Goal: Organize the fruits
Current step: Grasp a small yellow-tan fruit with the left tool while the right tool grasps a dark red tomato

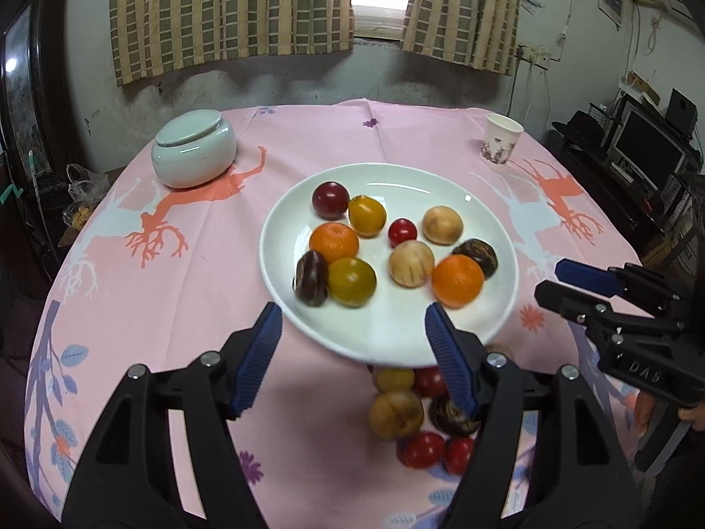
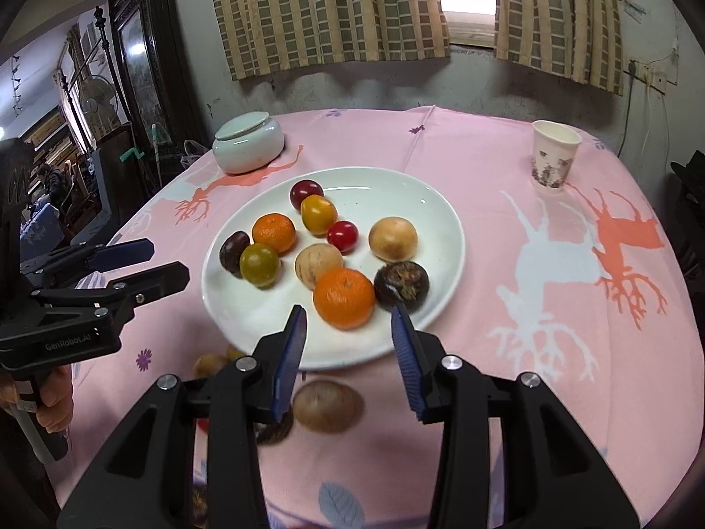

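Plate: the white round ceramic plate (image 1: pixel 396 335) sits mid-table on the pink deer-print tablecloth (image 1: pixel 185 291), already carrying ten fruits.
Loose fruit: a small cluster lies on the cloth just in front of the plate's near rim: a tan round fruit (image 1: pixel 395 414), a dark brown one (image 1: pixel 449 416), small red ones (image 1: pixel 423 449).
Left gripper (image 1: pixel 352 344): jaws spread wide, nothing between them, hanging above the near rim, with the cluster below.
Right gripper (image 2: pixel 350 344): also spread and empty, pointing at the large orange mandarin (image 2: pixel 344 297) on the plate.
Likely step: picking the next loose fruit for the plate.
Doing it well: come straight down over a single fruit, bracket its widest part, close gently; they're round and will roll.
Watch out: neighbours touch, so a finger may nudge them towards the table's edge.
Bystanders: pale green lidded jar (image 1: pixel 194 152) and floral paper cup (image 2: pixel 553 156) stand well apart.
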{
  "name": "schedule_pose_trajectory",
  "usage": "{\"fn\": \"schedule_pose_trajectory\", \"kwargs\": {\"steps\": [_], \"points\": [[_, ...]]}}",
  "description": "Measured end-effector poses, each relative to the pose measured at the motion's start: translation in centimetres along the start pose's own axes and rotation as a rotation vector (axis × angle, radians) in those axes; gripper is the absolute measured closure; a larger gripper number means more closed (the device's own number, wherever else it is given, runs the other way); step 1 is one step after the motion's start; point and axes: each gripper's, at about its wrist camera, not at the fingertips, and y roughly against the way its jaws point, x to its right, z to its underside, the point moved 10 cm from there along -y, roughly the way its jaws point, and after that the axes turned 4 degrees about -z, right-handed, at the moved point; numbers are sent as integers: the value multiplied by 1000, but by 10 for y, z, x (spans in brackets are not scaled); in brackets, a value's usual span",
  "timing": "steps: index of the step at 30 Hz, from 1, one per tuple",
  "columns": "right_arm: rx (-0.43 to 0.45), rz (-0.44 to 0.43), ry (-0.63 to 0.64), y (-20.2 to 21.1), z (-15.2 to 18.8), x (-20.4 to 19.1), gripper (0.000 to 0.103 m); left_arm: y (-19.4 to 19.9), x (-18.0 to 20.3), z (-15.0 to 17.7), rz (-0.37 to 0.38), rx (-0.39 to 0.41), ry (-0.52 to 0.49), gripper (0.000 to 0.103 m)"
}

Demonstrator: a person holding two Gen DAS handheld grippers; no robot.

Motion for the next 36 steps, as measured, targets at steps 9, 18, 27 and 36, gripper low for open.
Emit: {"fn": "schedule_pose_trajectory", "kwargs": {"steps": [9, 18, 27, 36], "points": [[-63, -52, 91, 32, 72, -34, 37, 25, 18, 57, 27, -23, -51, 24], [-146, -11, 205, 25, 127, -47, 37, 23, 9, 105, 60, -100, 10, 22], [-228, -22, 213, 4, 148, -44, 62, 28, 17, 124, 78, -126, -35, 21], [-164, -30, 119, 17, 134, -25, 63, 36, 46, 141, 154, -158, -95, 19]]}}
